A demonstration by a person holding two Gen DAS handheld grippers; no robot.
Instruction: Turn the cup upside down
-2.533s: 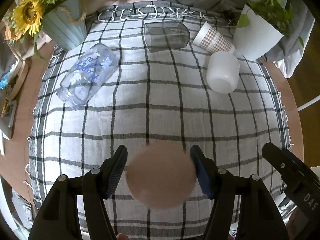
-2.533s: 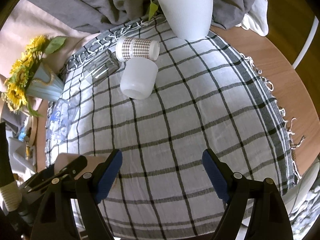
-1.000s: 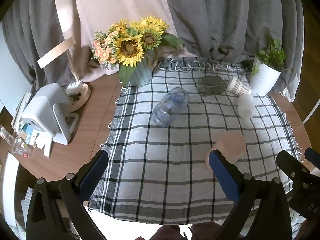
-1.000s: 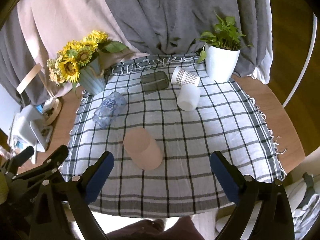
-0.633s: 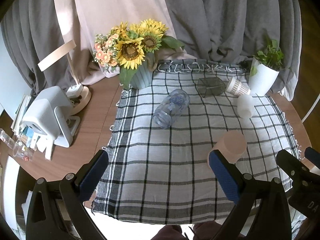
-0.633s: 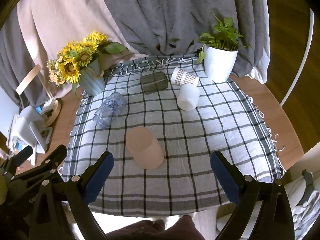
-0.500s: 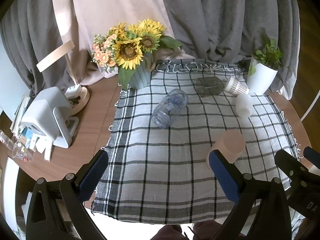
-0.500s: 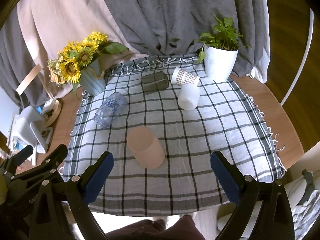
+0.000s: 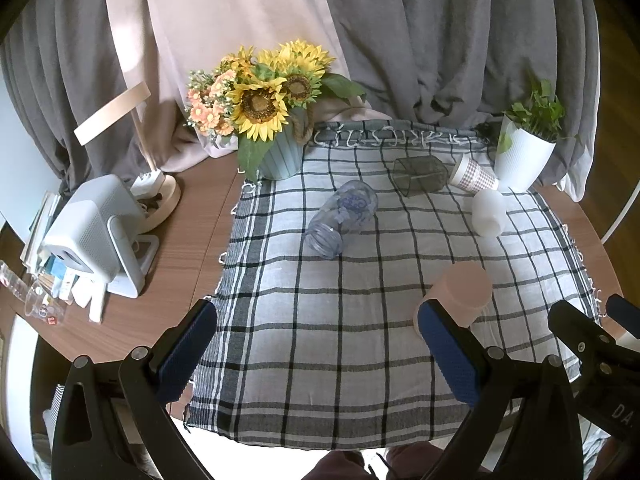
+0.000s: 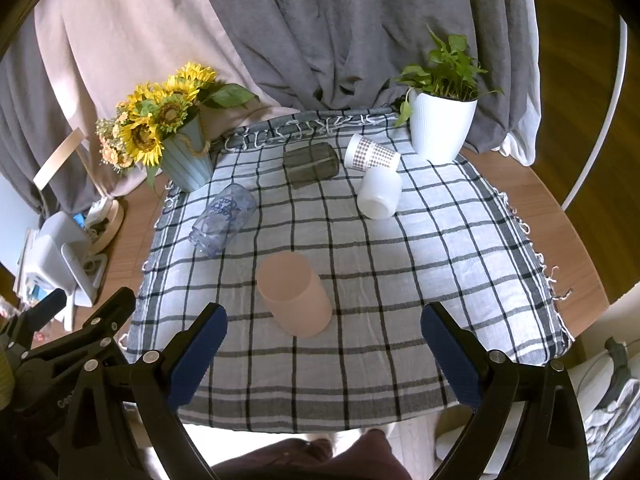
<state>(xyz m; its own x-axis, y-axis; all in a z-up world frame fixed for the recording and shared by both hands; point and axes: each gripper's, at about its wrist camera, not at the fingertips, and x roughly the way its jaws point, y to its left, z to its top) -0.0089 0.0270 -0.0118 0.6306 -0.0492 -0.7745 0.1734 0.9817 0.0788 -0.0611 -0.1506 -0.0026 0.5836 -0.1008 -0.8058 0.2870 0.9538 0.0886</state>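
Pink cup (image 10: pixel 294 293) stands base-up on the checked cloth (image 10: pixel 420 264), nearer me than the sunflower vase (image 10: pixel 187 160). I hold left gripper (image 9: pixel 316 356) and right gripper (image 10: pixel 322 354) spread, empty. A careless pass could topple it.

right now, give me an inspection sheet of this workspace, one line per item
surface: round wooden table under a checked cloth.
job's things: pink cup stands upside down on the cloth, not held.
clutter: clear printed glass, dark glass, checked paper cup and white cup, all on their sides.
grippers: left gripper open, empty; right gripper open, empty.
cables: nothing seen.
surroundings: sunflower vase, potted plant, grey curtains, white device at the table's left edge.
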